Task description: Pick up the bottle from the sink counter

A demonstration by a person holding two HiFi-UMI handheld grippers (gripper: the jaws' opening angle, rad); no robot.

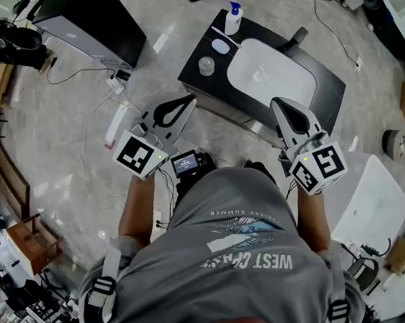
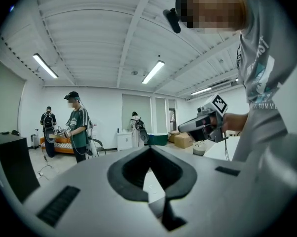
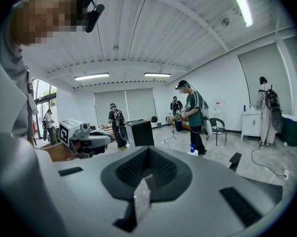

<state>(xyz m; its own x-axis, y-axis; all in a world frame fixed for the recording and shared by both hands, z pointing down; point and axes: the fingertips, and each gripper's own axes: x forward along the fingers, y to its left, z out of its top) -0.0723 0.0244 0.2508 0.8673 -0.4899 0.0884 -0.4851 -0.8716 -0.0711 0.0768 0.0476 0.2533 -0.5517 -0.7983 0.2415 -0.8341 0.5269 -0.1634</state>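
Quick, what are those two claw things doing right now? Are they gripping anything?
Left gripper: closed, holding nothing.
Right gripper: closed, holding nothing.

From my seat the counter (image 1: 196, 64) looks dark and matt, and its basin (image 1: 273, 76) is white and glossy, like glazed ceramic. The bottle (image 1: 233, 19) at the far left is smooth white plastic with a blue pump. The floor (image 1: 75, 106) is polished grey stone with a sheen. The left tongs (image 1: 191, 98) and right tongs (image 1: 275, 102) have matt grey plastic shells. The right pair's black pads (image 3: 129, 173) look finely dimpled.
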